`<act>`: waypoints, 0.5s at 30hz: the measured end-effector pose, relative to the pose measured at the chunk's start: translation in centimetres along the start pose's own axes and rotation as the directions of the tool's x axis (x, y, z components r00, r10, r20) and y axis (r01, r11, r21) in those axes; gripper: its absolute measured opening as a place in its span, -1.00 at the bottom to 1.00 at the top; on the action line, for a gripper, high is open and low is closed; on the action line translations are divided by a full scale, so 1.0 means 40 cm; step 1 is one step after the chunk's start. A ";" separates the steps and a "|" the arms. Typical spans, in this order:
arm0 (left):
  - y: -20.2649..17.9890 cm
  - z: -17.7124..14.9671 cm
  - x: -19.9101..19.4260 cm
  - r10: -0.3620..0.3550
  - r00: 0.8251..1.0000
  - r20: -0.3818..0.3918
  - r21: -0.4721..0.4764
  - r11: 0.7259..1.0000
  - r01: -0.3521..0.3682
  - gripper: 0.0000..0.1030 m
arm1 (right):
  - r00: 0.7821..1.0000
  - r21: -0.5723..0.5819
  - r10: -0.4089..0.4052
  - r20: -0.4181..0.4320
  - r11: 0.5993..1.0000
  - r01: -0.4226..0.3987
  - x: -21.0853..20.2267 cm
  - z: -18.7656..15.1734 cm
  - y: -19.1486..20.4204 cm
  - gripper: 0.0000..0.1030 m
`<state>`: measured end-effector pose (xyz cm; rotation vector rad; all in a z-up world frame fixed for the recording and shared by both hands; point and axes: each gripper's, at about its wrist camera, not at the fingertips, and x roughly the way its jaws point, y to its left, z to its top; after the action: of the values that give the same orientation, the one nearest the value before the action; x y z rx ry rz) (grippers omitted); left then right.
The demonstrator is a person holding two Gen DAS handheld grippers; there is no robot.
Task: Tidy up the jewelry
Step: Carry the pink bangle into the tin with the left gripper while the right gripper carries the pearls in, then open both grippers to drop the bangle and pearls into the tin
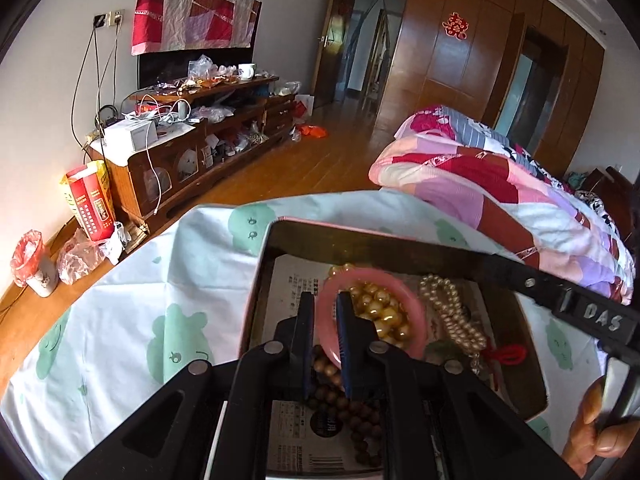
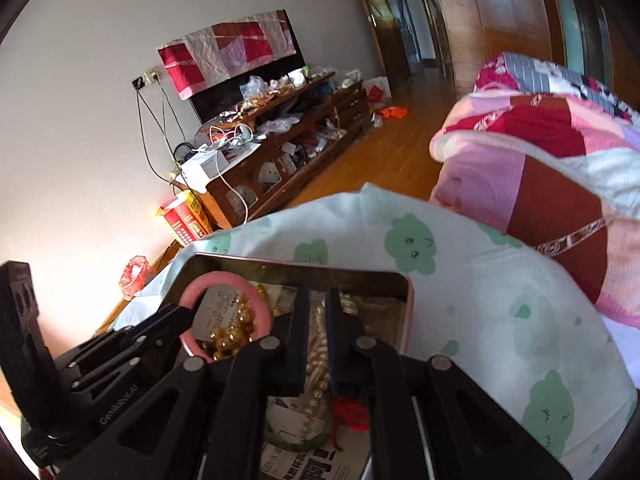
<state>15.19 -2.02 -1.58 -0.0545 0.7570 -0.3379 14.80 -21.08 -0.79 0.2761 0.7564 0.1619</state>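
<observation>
The rectangular metal tin [image 1: 276, 248] lay on the white sheet with green bears [image 1: 132, 292]; inside, the pink plastic bangle [image 1: 416, 312] lay left of the cream pearl strand [image 1: 448, 312].

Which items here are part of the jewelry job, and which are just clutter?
Job: tin box; pink bangle; gold bead strand; cream pearl strand; brown wooden beads; left gripper; right gripper.

Clutter: quilt; TV cabinet; mug; red bag; bin.

white wall [image 1: 48, 92], wood floor [image 1: 304, 160], cluttered tv cabinet [image 1: 192, 148], wood wardrobe [image 1: 472, 60], bed w/ patchwork quilt [image 1: 500, 192].
</observation>
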 end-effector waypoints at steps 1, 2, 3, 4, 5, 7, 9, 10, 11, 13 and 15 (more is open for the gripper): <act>-0.002 0.000 0.002 0.005 1.000 -0.005 0.006 1.000 -0.005 -0.63 | 1.000 0.012 0.005 0.002 1.000 -0.005 -0.003 -0.002 -0.007 -0.78; -0.005 -0.001 0.005 0.009 1.000 -0.012 0.011 1.000 -0.009 -0.54 | 1.000 0.023 0.009 0.009 1.000 -0.009 -0.010 -0.007 -0.015 -0.77; -0.007 -0.002 0.006 0.006 1.000 -0.015 0.011 1.000 -0.006 -0.31 | 1.000 0.028 0.010 0.014 1.000 -0.010 -0.015 -0.009 -0.016 -0.73; -0.005 0.001 0.006 -0.003 1.000 -0.015 0.009 1.000 0.003 -0.16 | 1.000 0.034 0.010 0.021 0.999 -0.011 -0.023 -0.014 -0.019 -0.68; -0.008 0.001 -0.004 -0.012 1.000 -0.002 0.008 1.000 0.012 -0.11 | 0.999 0.046 0.011 0.032 0.999 -0.013 -0.036 -0.021 -0.022 -0.57; -0.015 0.001 -0.027 -0.009 1.000 0.028 0.013 1.000 0.009 -0.05 | 0.998 0.067 0.019 0.054 0.998 -0.022 -0.053 -0.024 -0.025 -0.28; -0.017 0.000 -0.049 -0.006 0.999 0.049 0.021 1.000 0.005 -0.04 | 0.996 0.077 0.015 0.091 0.997 -0.022 -0.088 -0.035 -0.026 0.23; -0.018 -0.005 -0.063 -0.006 0.998 0.056 0.024 1.000 0.005 -0.03 | 0.994 0.075 0.005 0.110 0.997 -0.013 -0.108 -0.043 -0.024 0.27; -0.018 -0.010 -0.071 -0.009 0.998 0.059 0.025 1.000 0.007 -0.03 | 0.991 0.069 -0.006 0.131 0.998 -0.003 -0.132 -0.051 -0.020 0.28; -0.016 -0.024 -0.091 -0.016 0.998 0.062 0.021 1.000 0.015 -0.03 | 0.986 0.056 -0.030 0.163 0.998 0.022 -0.175 -0.071 -0.011 0.29; -0.017 -0.041 -0.107 -0.014 0.998 0.061 0.020 1.000 0.013 -0.03 | 0.980 0.048 -0.066 0.189 0.997 0.058 -0.208 -0.095 -0.002 0.39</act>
<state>10.97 -1.17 0.19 -0.0515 0.6931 -0.3551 6.19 -22.47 1.98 0.3034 0.5776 0.0589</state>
